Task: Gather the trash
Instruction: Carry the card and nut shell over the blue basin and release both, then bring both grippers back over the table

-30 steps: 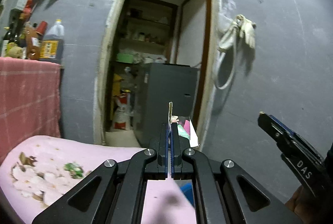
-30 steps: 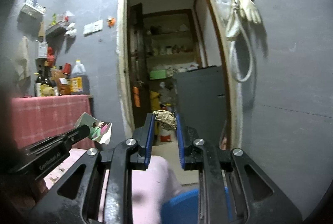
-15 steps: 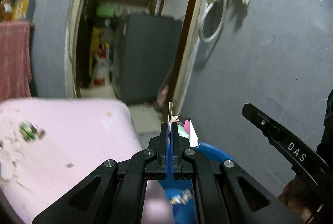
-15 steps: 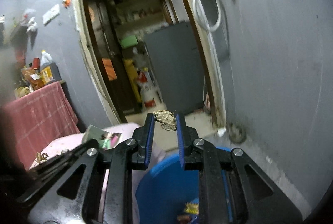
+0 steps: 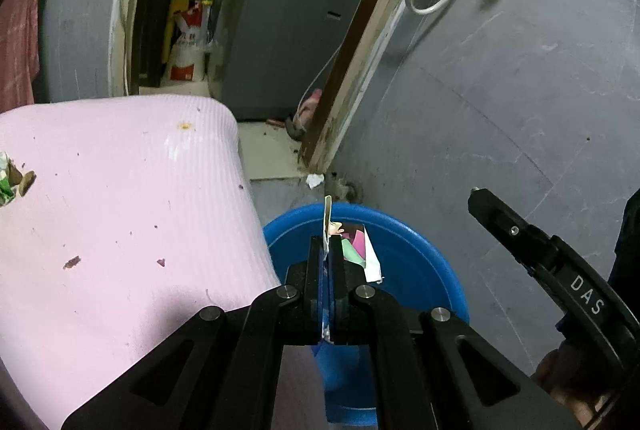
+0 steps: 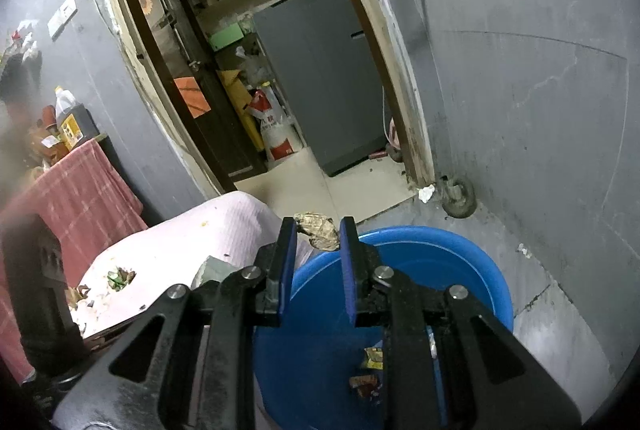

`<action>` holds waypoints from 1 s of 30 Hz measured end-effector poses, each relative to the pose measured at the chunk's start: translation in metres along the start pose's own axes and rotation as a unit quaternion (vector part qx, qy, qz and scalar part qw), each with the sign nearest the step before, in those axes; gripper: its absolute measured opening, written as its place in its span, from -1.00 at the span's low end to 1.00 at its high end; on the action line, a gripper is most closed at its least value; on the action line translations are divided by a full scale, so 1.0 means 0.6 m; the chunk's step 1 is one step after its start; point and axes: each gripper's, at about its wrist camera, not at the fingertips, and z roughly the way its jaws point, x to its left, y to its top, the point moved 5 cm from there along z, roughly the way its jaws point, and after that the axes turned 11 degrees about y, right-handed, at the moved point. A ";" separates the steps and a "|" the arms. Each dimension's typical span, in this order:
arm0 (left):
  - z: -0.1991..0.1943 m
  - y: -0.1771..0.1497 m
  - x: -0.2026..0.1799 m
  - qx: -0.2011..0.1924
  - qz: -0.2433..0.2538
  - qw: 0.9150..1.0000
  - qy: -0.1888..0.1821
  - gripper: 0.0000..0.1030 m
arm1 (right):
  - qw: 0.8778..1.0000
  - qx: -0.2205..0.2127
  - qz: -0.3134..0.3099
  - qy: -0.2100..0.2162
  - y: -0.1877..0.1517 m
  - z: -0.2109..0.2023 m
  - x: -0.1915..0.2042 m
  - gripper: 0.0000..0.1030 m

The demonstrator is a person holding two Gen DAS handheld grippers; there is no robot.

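My left gripper point(image 5: 328, 242) is shut on a flat colourful wrapper point(image 5: 360, 250), which sticks up and to the right of the pads above a blue basin point(image 5: 420, 258). My right gripper point(image 6: 317, 234) is shut on a crumpled brown wad point(image 6: 325, 230) held at its fingertips over the near rim of the same basin point(image 6: 460, 250). A few wrappers point(image 6: 372, 358) lie in the basin's bottom. A finger of the right gripper point(image 5: 508, 226) shows at the right of the left wrist view. Green and brown scraps point(image 6: 120, 276) lie on the pink mat point(image 6: 224, 230).
The pink mat's edge point(image 5: 120, 210) overhangs the basin's left side. Behind is a doorway with a grey cabinet point(image 5: 288, 42) and sacks point(image 6: 276, 134). A white scrap point(image 5: 314, 180) lies by the door frame. A red checked cloth with bottles point(image 6: 72, 182) stands at the left.
Both grippers have dipped and moved forward, from pointing at the doorway to hanging over the blue basin, which has come into view. Both grips are unchanged.
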 end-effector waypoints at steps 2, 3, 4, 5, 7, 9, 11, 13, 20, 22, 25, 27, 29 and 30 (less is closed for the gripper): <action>0.003 0.001 0.001 0.005 -0.001 1.000 0.000 -0.94 | 1.000 0.003 0.002 -0.001 0.001 0.005 0.001 -0.56; 0.005 0.000 0.002 0.007 -0.002 1.000 0.000 -0.91 | 1.000 0.004 0.003 -0.001 0.001 0.006 0.001 -0.56; 0.006 0.000 0.003 0.009 -0.004 1.000 -0.003 -0.85 | 1.000 0.005 0.003 -0.002 0.002 0.008 0.002 -0.56; 0.005 0.001 0.002 0.011 -0.007 1.000 -0.005 -0.81 | 1.000 0.007 0.004 -0.003 0.001 0.009 0.001 -0.56; 0.004 -0.002 0.005 0.013 -0.013 1.000 -0.010 -0.57 | 1.000 0.007 0.007 -0.004 0.002 0.011 0.001 -0.55; 0.000 -0.002 0.009 0.012 -0.019 1.000 -0.013 -0.48 | 1.000 0.007 0.011 -0.004 0.001 0.011 -0.002 -0.54; -0.003 0.000 0.011 0.010 -0.023 1.000 -0.013 -0.48 | 1.000 0.006 0.014 -0.006 0.002 0.011 -0.004 -0.53; -0.009 0.004 0.015 0.005 -0.027 1.000 -0.009 -0.47 | 1.000 0.004 0.014 -0.006 0.003 0.010 -0.004 -0.48; -0.066 0.019 0.057 -0.062 -0.044 0.997 0.031 0.01 | 1.000 -0.022 0.002 0.008 0.011 0.007 0.024 -0.13; -0.086 0.025 0.078 -0.080 -0.050 0.994 0.049 0.15 | 0.999 -0.033 -0.009 0.014 0.015 0.006 0.040 0.14; -0.118 0.034 0.115 -0.108 -0.058 0.989 0.083 0.49 | 0.998 -0.056 -0.027 0.017 0.018 0.001 0.064 0.54; -0.143 0.038 0.142 -0.134 -0.065 0.983 0.107 0.66 | 0.996 -0.076 -0.041 0.029 0.020 -0.005 0.087 0.69; -0.167 0.039 0.167 -0.156 -0.072 0.977 0.126 0.79 | 0.993 -0.092 -0.054 0.041 0.021 -0.010 0.109 0.81; -0.182 0.037 0.178 -0.168 -0.075 0.974 0.136 0.84 | 0.992 -0.101 -0.062 0.048 0.021 -0.012 0.123 0.90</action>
